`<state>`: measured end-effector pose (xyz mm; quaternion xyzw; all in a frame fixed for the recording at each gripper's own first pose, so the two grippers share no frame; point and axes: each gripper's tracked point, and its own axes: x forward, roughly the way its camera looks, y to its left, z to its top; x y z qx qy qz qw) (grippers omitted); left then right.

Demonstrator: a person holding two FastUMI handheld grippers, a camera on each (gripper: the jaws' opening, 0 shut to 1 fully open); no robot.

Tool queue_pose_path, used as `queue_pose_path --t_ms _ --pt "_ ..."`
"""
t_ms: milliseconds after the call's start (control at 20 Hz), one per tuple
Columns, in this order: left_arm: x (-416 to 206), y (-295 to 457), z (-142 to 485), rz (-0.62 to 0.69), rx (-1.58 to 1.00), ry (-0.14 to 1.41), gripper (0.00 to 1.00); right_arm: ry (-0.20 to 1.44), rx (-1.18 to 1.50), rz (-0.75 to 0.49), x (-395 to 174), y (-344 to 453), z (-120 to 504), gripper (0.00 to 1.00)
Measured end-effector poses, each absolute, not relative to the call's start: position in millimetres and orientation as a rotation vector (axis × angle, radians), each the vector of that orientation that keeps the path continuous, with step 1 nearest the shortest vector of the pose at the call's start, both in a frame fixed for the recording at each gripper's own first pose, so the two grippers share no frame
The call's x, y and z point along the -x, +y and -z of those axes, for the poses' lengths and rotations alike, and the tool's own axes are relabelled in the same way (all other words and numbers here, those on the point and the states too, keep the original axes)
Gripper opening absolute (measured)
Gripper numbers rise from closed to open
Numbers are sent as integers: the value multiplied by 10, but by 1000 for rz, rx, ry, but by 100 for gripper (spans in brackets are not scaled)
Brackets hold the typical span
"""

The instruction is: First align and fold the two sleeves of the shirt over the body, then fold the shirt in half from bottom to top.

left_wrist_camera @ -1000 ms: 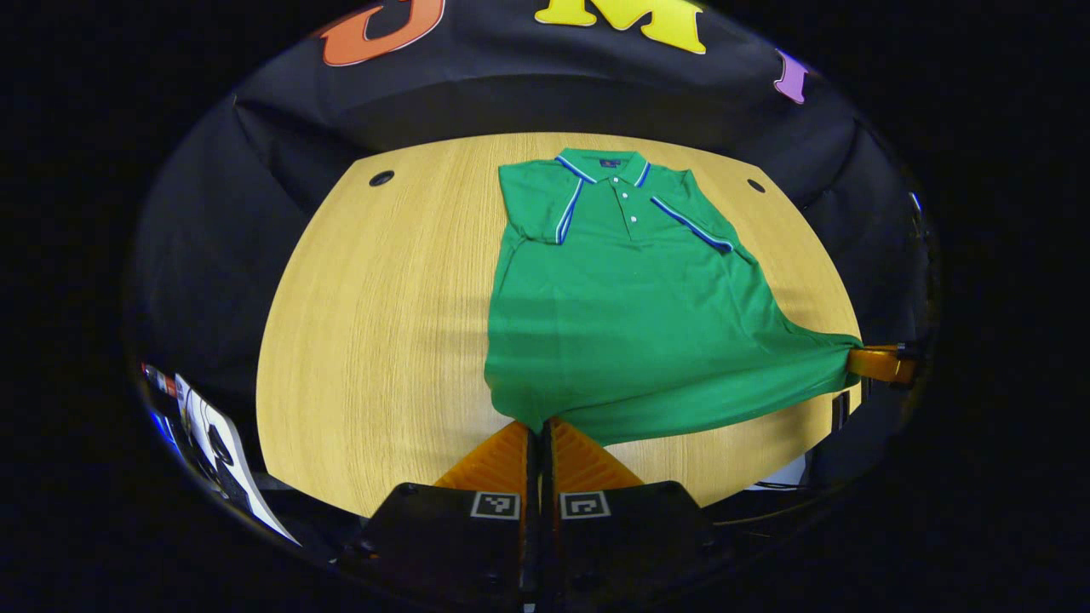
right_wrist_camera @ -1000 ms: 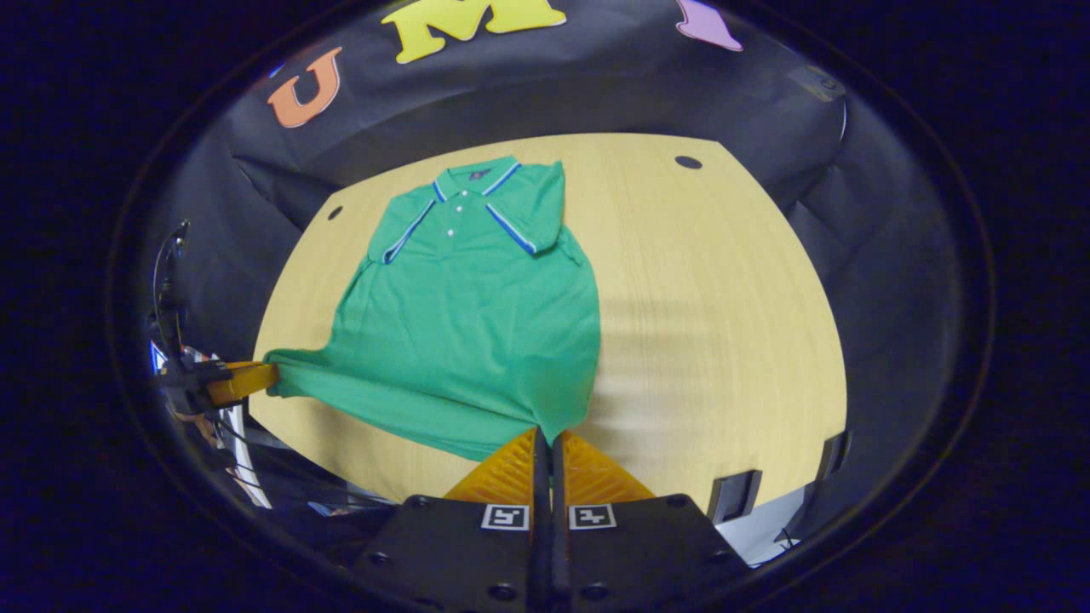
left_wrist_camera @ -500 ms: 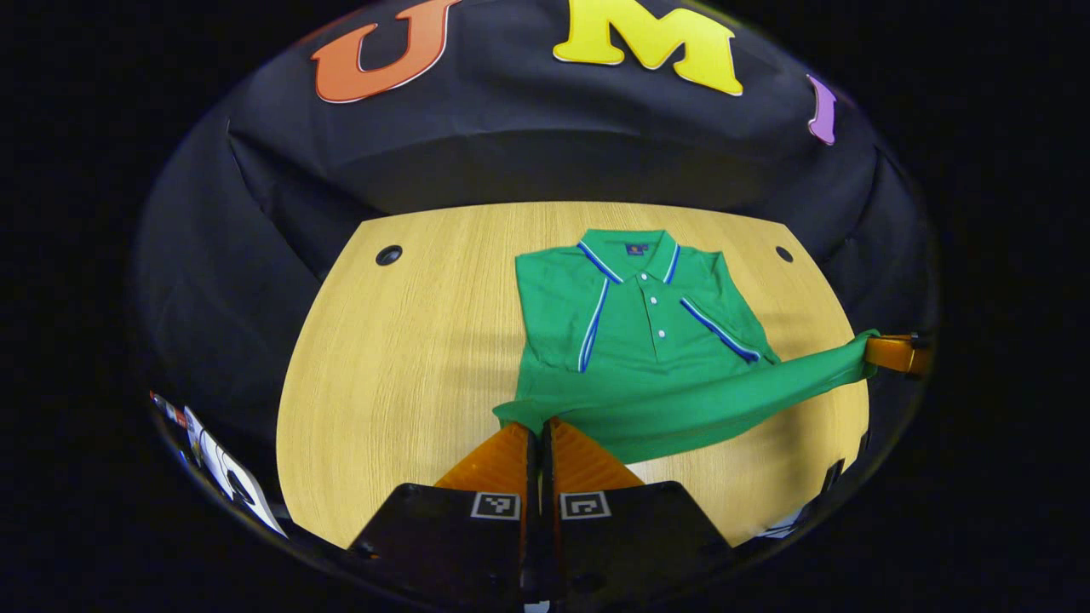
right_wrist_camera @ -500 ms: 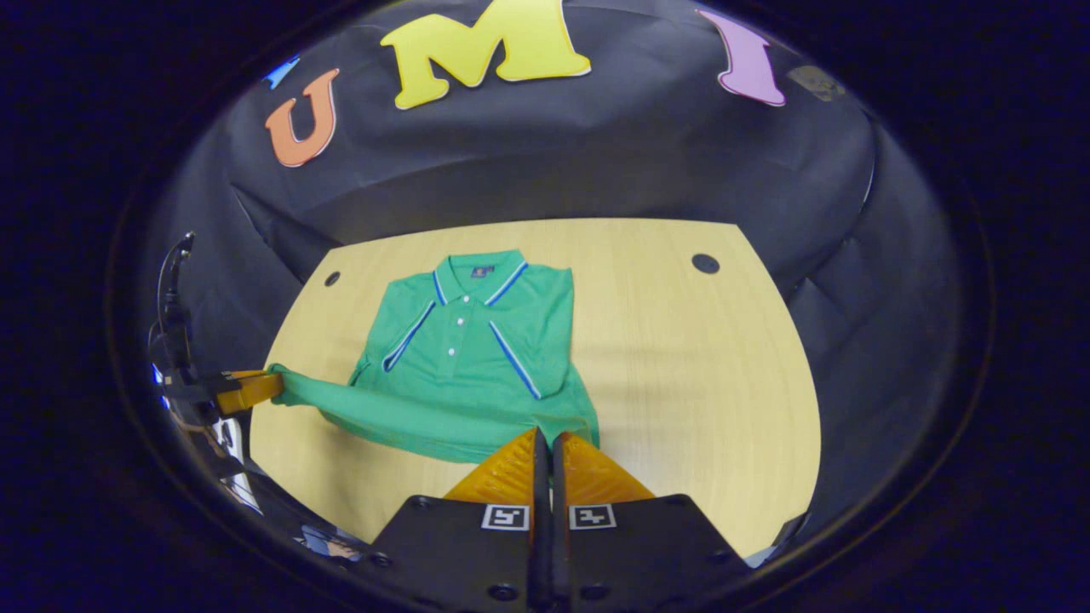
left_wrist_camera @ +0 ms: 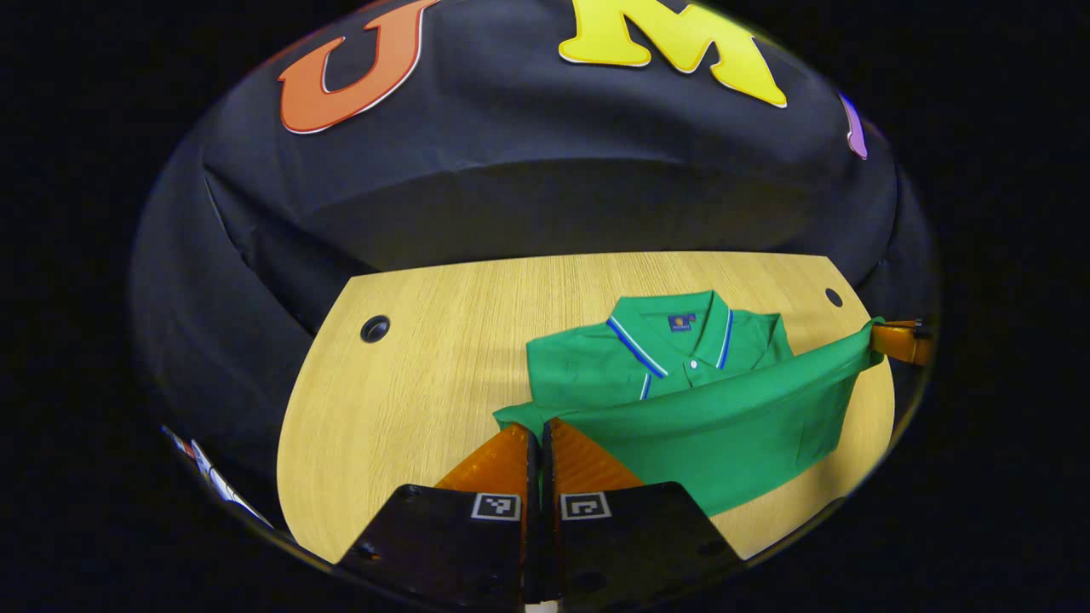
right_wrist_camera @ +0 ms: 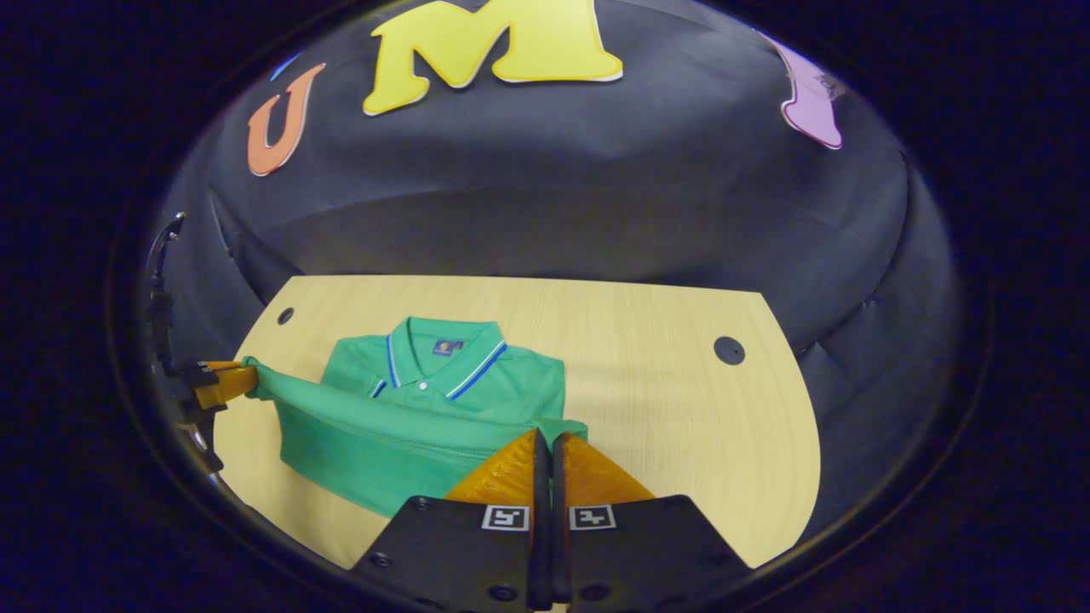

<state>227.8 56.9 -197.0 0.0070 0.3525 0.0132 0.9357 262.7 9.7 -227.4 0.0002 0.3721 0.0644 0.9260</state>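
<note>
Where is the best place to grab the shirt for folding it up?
By the two bottom corners of the shirt, from the near edge. The hem there is free, and each tongs already pinches one corner, keeping it straight.

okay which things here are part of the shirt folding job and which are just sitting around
Part of the job:
green polo shirt, its hem lifted toward the collar
left tool, shut on the hem
right tool, shut on the hem

Just there:
wooden table
round holes in the tabletop
</note>
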Motion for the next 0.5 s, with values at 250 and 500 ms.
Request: queue_pose_path --t_ms 250,500 --pt "-2938 587 2119 -34 -51 678 3 700 -17 -128 -3276 153 2517 2" --pt "-3275 504 2515 -27 -102 690 3 710 38 -103 -3618 167 2949 2"
